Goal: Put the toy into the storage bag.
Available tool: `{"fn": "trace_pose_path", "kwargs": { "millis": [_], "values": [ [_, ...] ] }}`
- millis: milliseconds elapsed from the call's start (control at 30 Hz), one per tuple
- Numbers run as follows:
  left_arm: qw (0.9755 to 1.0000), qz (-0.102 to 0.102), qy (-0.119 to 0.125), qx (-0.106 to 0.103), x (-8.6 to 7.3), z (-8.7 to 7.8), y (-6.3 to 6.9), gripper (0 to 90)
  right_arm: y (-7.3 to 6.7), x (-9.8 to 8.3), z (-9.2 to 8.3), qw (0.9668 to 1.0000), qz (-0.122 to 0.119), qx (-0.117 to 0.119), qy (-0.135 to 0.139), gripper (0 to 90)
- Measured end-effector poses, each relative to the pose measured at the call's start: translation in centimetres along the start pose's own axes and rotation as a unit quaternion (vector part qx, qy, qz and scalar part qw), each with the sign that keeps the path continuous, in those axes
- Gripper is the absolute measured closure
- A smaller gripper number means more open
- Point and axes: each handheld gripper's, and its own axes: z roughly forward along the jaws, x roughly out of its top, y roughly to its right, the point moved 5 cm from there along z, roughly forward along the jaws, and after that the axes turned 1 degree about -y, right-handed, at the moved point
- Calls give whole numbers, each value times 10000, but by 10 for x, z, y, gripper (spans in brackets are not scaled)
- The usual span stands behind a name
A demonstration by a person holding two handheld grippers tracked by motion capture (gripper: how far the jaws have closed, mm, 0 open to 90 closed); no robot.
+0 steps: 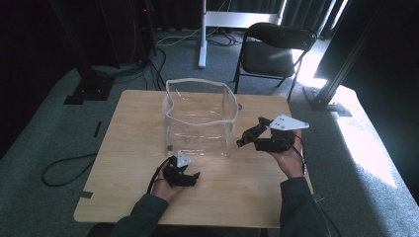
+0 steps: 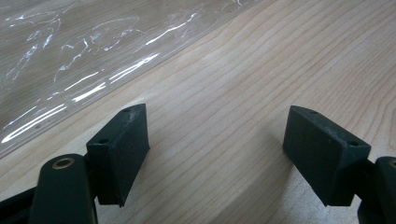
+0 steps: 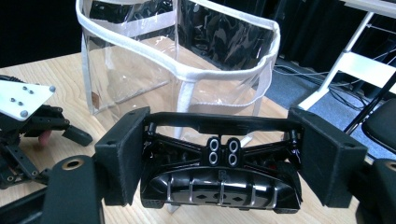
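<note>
Both claws, left (image 1: 193, 176) and right (image 1: 243, 140), gape empty beside the unlabelled clear plastic bag (image 1: 200, 118).

My left gripper (image 1: 190, 176) at seven o'clock on the table (image 1: 133, 163) is black with a pale grey plate on top; my right gripper (image 1: 245, 138) at three o'clock is black too, under a white plate. The table is light wood with fine brownish grain lines. The clear plastic bag (image 1: 200, 118) at its centre is colourless, edged in white trim. At twelve o'clock beyond stands a black folding chair (image 1: 272, 52) on grey-green carpet (image 1: 44, 133). My sleeves (image 1: 301, 210) are dark grey.
</note>
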Motion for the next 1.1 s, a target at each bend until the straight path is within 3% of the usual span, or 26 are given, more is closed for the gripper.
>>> {"fn": "trace_pose_path", "kwargs": {
  "millis": [633,1100],
  "values": [
    [10000,-7,-6,-5,0,0,0,233,10,20,1,9999,-95,-124,74,246],
    [10000,2,0,5,0,0,0,233,19,31,0,9996,-24,-206,196,246]
  ]
}}
